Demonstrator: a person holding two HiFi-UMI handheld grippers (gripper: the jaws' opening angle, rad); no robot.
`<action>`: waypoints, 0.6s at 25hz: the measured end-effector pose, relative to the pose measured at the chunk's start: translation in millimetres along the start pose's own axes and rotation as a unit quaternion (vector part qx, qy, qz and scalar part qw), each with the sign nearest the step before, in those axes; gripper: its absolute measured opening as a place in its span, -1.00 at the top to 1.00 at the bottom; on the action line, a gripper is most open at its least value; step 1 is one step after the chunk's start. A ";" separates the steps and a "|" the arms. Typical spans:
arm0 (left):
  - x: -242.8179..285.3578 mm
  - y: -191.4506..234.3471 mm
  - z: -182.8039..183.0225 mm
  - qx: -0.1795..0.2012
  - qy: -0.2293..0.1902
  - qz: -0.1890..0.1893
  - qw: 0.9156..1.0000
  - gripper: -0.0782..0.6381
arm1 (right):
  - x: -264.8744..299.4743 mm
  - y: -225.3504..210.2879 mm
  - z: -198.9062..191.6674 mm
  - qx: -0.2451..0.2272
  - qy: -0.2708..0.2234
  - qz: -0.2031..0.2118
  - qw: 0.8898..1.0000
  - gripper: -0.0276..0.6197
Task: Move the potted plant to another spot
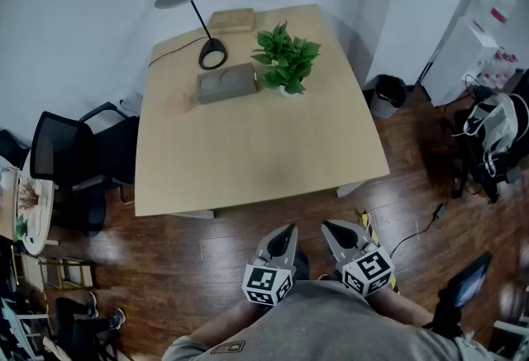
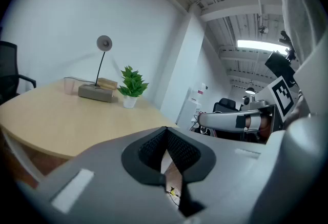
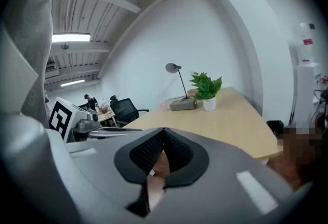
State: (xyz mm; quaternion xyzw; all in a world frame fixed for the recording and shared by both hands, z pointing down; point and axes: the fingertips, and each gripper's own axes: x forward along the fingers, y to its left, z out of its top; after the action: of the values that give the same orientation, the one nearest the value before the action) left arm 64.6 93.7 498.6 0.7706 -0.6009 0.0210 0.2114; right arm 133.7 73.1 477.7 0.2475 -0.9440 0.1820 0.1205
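The potted plant (image 1: 286, 62), green leaves in a small white pot, stands on the far right part of the wooden table (image 1: 256, 153). It also shows in the left gripper view as the plant (image 2: 132, 87) and in the right gripper view as the plant (image 3: 206, 89). Both grippers hang over the floor, short of the table's near edge, far from the plant. My left gripper (image 1: 288, 232) and my right gripper (image 1: 329, 229) are shut, jaws meeting at the tips, with nothing between them.
Beside the plant lie a grey block (image 1: 226, 83), a black desk lamp (image 1: 198, 19) and a wooden box (image 1: 232, 20). A black office chair (image 1: 78, 169) stands left of the table, a small bin (image 1: 387, 94) at its right. Cables cross the wood floor (image 1: 413, 231).
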 end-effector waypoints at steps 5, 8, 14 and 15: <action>25.3 50.8 36.1 0.014 0.011 -0.022 1.000 0.80 | 57.3 -9.2 34.2 0.000 -0.005 -0.011 1.000 0.90; 41.1 77.2 54.0 0.018 0.001 -0.029 0.999 0.80 | 84.4 -14.6 45.1 0.001 -0.007 -0.019 1.000 0.90; 70.5 106.2 69.9 0.012 0.012 -0.038 0.999 0.80 | 122.2 -31.1 59.1 0.008 0.002 -0.026 1.000 0.90; 74.8 107.9 70.5 0.010 0.014 -0.038 0.999 0.80 | 125.3 -35.0 60.8 0.008 0.003 -0.027 1.000 0.90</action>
State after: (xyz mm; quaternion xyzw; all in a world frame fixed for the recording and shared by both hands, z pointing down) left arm -31.2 -20.1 488.3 0.7948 -0.5676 0.0297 0.2128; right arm 36.9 -32.9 472.4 0.2732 -0.9352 0.1872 0.1256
